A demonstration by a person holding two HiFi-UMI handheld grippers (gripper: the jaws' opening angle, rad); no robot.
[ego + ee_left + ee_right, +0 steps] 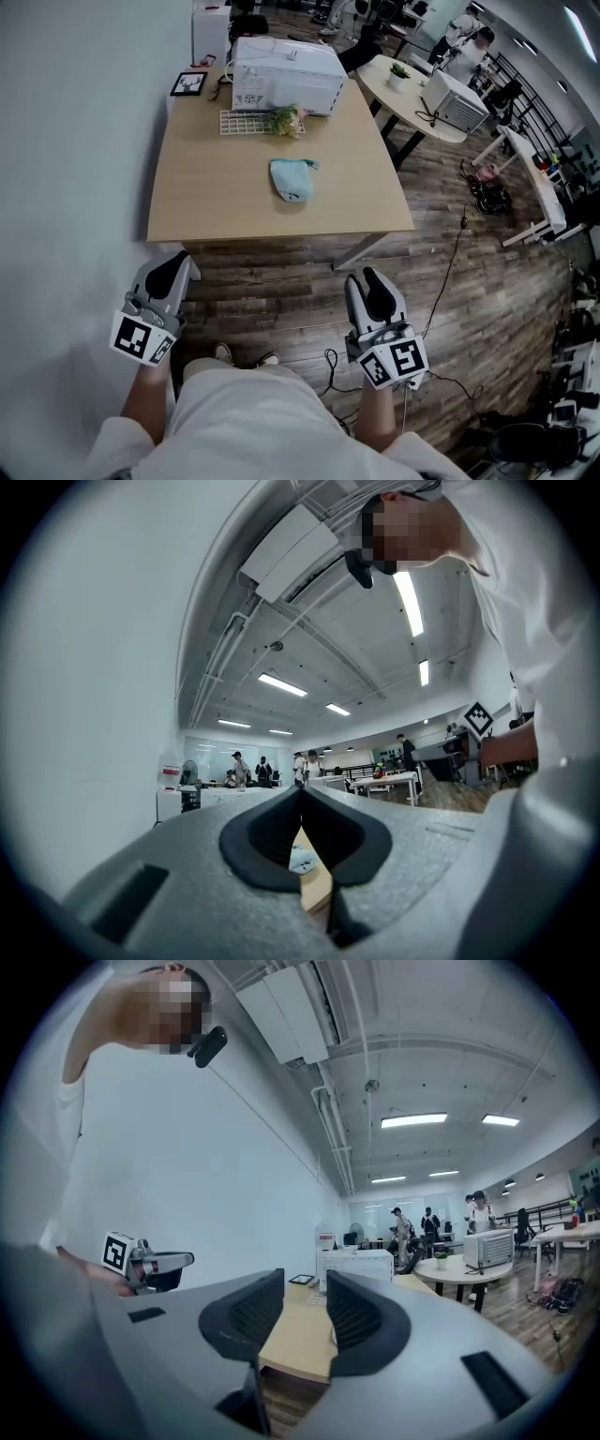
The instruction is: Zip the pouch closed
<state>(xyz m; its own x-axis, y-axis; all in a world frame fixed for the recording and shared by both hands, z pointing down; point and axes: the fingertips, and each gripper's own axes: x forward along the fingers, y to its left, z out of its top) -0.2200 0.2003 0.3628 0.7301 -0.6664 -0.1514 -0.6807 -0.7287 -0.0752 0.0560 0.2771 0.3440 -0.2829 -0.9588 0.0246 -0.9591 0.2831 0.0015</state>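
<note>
Left gripper (172, 272): closed, pad tips meeting, nothing between. Held low over the floor (281, 281), short of the table (187, 202) edge. Tilted a touch upward.

Pouch (293, 178): pale blue, soft, lying flat near mid-table, a little right of centre. Well apart from both grippers. Behind it a wire rack (246, 122), a small plant (286, 120) and a white appliance (286, 75), none touching it. Zip line and pull too small to make out from here.

Right gripper (372, 284): jaws slightly apart, empty, only table edge showing in the gap. Also low over the floor, about level.

Step in hand, as judged: the approach, with nothing yet done on the zip. Notes for doing it well:
- Close in on the table first; locate the pull and the open end before committing either hand.
- Open the left gripper ahead of contact, then pinch the fabric at the end behind the pull as an anchor.
- Take the pull tab alone with the right gripper, no cloth caught in with it.
- Draw low and straight along the zip line, away from the anchor, keeping the cloth taut.
- Likely trouble: soft fabric bunching ahead of the slider, the whole pouch sliding on smooth wood under a weak anchor, a small tab slipping from the pads.
</note>
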